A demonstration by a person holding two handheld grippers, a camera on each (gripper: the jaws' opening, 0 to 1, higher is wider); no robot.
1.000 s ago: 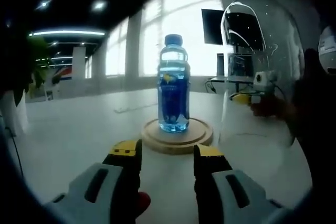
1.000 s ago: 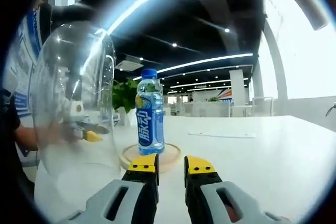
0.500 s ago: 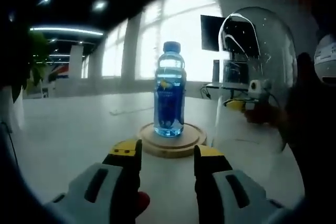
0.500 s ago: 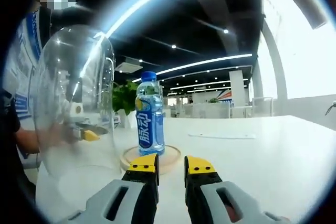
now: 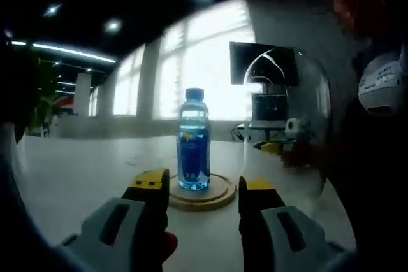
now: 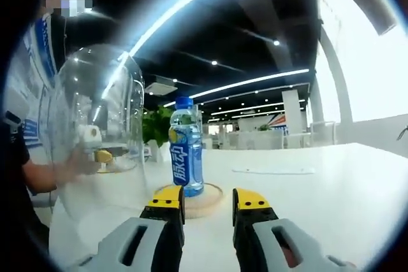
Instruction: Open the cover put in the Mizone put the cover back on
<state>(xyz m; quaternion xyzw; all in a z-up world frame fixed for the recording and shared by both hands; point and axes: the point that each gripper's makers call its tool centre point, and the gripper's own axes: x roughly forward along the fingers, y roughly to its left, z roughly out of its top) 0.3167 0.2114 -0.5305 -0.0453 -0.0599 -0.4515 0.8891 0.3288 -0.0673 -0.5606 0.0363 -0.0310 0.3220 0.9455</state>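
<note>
- The Mizone bottle stands upright on the round wooden base, out on the open white table, away from its edges.
- The clear glass dome cover stands just beside the base, off it.
- Next, as I judge it: grip the dome with both grippers, lift it above the cap, then lower it straight — its rim should meet the base evenly.
- Left gripper and right gripper — both open a narrow gap, holding nothing.
- Smooth glass looks slippery; the bottle is tall and could tip.
</note>
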